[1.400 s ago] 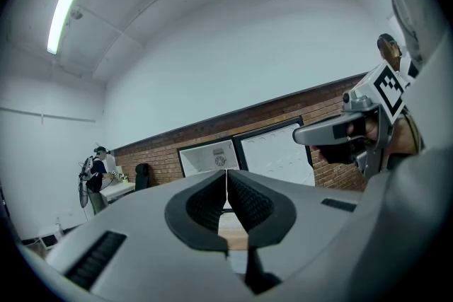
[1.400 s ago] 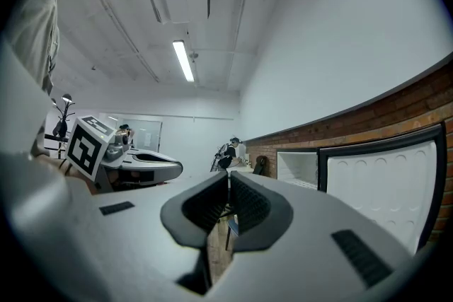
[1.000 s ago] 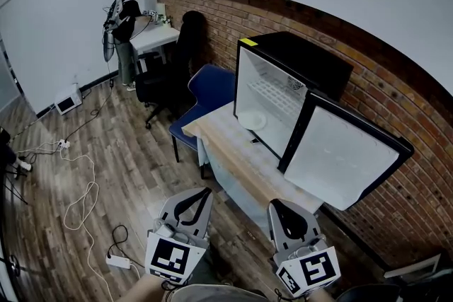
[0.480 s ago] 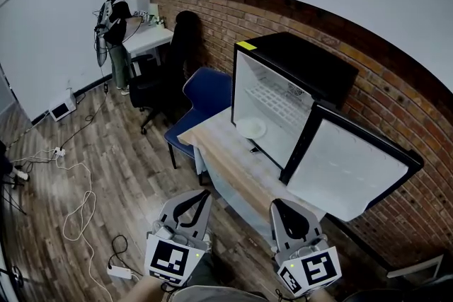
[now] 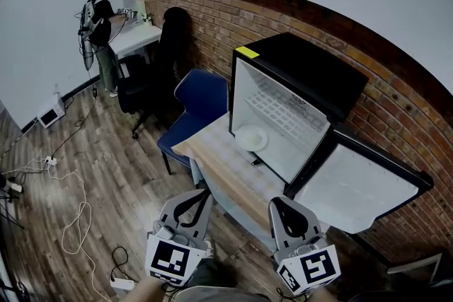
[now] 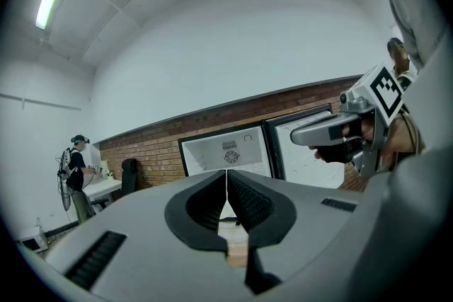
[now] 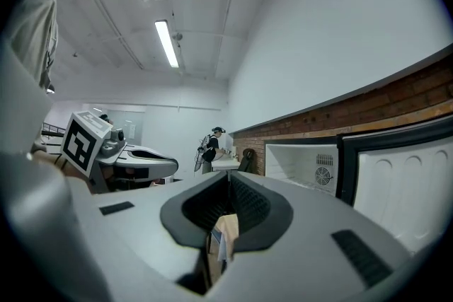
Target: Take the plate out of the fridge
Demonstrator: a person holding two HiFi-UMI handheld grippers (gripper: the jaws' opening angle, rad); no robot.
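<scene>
The plate [image 5: 251,137] is inside the fridge [image 5: 304,67], in the middle of the head view. It lies flat on the fridge's white bottom, close to the front edge, so it should be easy to reach. The fridge stands on the long wooden counter [image 5: 219,159], right against the brick wall [image 5: 212,18]. Its door [image 5: 361,184] is swung wide open toward the lower right, so nothing blocks the way in.

Both tools are at the bottom of the head view, well apart from the plate. The left hand-held gripper [image 5: 205,192] has its jaws pressed together with nothing between them. The right hand-held gripper [image 5: 274,203] is pressed together too, and it holds nothing. They are held side by side and point at the fridge, I think because the person is walking up to it and has no need to open them yet.

The task has barely begun, as the plate is untouched. Next, I think one hand-held gripper has to spread its jaws, go in low and pinch the rim of the plate (a thin, smooth rim could slip, so a slow lift would be safer).

A blue chair [image 5: 205,92] is tucked at the far end of the counter, left of the fridge. In the upper left, another person [image 5: 99,14] stands at a white desk [image 5: 138,35], far from all this.
</scene>
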